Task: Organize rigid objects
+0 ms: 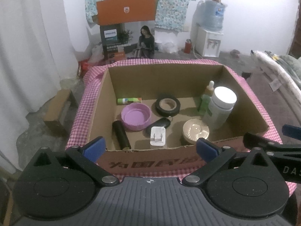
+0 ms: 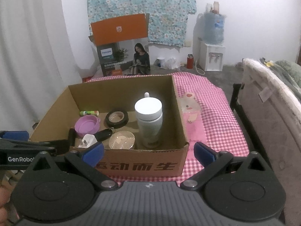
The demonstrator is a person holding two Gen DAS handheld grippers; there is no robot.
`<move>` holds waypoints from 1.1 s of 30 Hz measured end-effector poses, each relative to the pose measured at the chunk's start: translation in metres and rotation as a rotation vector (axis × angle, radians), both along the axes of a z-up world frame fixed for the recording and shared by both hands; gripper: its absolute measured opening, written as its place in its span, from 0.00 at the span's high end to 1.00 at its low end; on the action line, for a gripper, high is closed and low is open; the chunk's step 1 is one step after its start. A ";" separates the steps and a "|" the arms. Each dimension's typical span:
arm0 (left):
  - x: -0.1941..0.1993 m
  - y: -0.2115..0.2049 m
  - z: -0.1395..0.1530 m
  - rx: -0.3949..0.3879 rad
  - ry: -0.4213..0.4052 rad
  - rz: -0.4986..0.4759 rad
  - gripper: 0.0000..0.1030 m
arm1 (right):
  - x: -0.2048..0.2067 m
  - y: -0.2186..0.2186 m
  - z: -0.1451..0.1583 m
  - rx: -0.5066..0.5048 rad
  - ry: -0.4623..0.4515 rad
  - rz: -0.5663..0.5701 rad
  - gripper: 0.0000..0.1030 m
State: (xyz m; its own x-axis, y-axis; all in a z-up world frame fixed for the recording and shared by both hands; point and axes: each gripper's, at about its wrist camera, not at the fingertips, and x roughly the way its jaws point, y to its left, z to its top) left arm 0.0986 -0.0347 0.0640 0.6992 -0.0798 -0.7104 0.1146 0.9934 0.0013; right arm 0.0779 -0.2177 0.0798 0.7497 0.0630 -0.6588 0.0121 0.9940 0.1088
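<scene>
left tongs: the left tongs stand wide apart and hold nothing, in front of the near wall of the cardboard box.
right tongs: the right tongs are also spread wide and empty, at the near right corner of the same box.
place of things: all the rigid objects lie inside the box, which stands on the table with a pink checked cloth.
upright things: the white-capped bottle stands with its long axis vertical, near the right wall; the green dropper bottle stands just behind it, tip up.
lying things: the black cylinder lies with its long axis running from the near wall toward the back; the green tube lies across, parallel to the back wall.
flat things: the purple lid rests with its open side up, the black tape roll leans slightly, and the white charger plug shows its prongs upward, near the black key fob and the round gold-lidded jar.
risk, bottle: the tall bottle probably tips if a finger pushes it high on its body, and it can knock the dropper bottle.
risk, cylinder: the cylinder can roll sideways when gripped off its middle.
risk, box: the two tongs are close together, so they may collide or catch the box rim when reaching in.
</scene>
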 end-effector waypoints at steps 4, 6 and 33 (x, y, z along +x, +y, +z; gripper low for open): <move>0.001 0.000 0.000 0.001 -0.001 0.003 0.00 | 0.002 -0.001 -0.003 0.007 0.011 -0.013 0.00; 0.001 0.000 0.001 0.003 -0.003 0.003 0.00 | 0.003 -0.001 -0.002 0.005 0.012 -0.015 0.00; 0.002 0.002 0.001 0.017 -0.002 0.010 0.00 | 0.005 0.000 -0.003 0.010 0.023 -0.014 0.00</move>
